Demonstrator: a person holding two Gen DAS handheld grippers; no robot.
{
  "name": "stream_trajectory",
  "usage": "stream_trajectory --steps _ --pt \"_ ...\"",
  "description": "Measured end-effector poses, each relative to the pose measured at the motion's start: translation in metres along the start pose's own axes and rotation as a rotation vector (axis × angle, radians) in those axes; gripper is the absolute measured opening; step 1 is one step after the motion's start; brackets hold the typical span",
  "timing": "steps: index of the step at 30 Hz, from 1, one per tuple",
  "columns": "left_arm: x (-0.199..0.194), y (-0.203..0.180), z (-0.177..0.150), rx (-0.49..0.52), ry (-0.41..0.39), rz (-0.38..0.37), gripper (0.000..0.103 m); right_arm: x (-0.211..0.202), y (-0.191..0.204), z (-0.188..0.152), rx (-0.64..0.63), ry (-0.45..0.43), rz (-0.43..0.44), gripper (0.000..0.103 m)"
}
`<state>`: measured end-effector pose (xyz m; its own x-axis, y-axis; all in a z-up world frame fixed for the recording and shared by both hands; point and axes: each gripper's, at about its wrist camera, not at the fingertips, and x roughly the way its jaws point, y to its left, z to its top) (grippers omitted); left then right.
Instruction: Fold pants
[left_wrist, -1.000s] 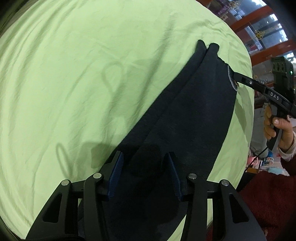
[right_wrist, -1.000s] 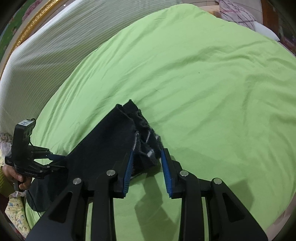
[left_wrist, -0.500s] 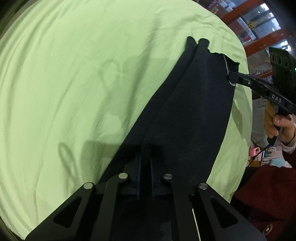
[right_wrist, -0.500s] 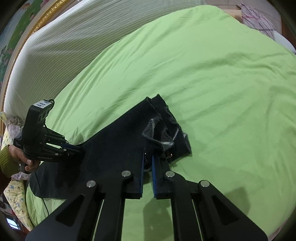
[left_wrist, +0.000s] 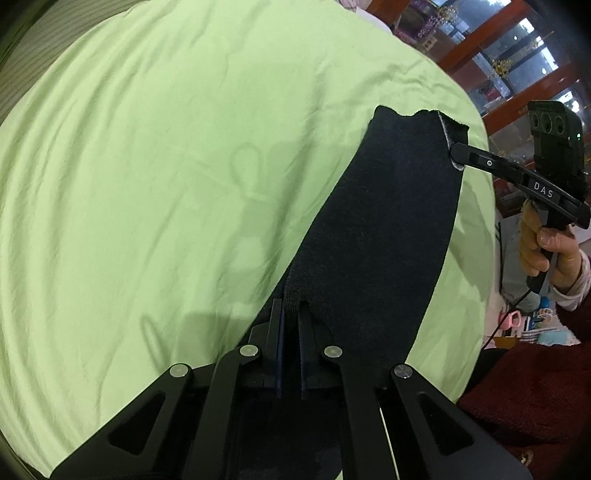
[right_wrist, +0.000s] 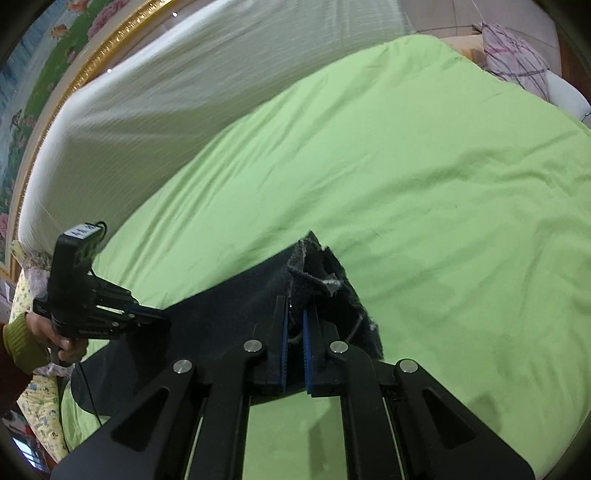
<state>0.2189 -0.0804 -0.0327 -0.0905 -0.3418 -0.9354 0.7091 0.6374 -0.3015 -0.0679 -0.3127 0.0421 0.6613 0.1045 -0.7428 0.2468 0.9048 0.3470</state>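
Dark fleecy pants (left_wrist: 388, 229) stretched flat over wrinkled green bed sheet (left_wrist: 166, 166) — left hand-held gripper (left_wrist: 290, 321) pinching one end, right hand-held gripper (right_wrist: 295, 317) pinching frayed waistband.

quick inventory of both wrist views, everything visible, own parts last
pants: 1, dark navy, stretched over the bed between both grippers
bedsheet: 1, light green, covering the bed
headboard: 1, pale striped, gold-trimmed, behind the bed
pillow: 1, pink plaid, far corner
shelves: red-framed, beyond the bed
left gripper: 1, black, shut on one end of the pants
right gripper: 1, black, blue pads, shut on the other end
right hand: 1, on the handle
left hand: 1, green cuff
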Motion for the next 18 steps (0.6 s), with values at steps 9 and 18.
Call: stream_trajectory --steps 9,18 --pt "0.016 -0.012 0.009 -0.044 0.042 0.019 0.023 0.014 -0.02 -0.022 0.069 0.08 -0.032 0.01" --pt "-0.001 -0.021 0.046 -0.079 -0.017 -0.046 0.053 -0.002 -0.032 -0.039 0.195 0.044 -0.01 0.042"
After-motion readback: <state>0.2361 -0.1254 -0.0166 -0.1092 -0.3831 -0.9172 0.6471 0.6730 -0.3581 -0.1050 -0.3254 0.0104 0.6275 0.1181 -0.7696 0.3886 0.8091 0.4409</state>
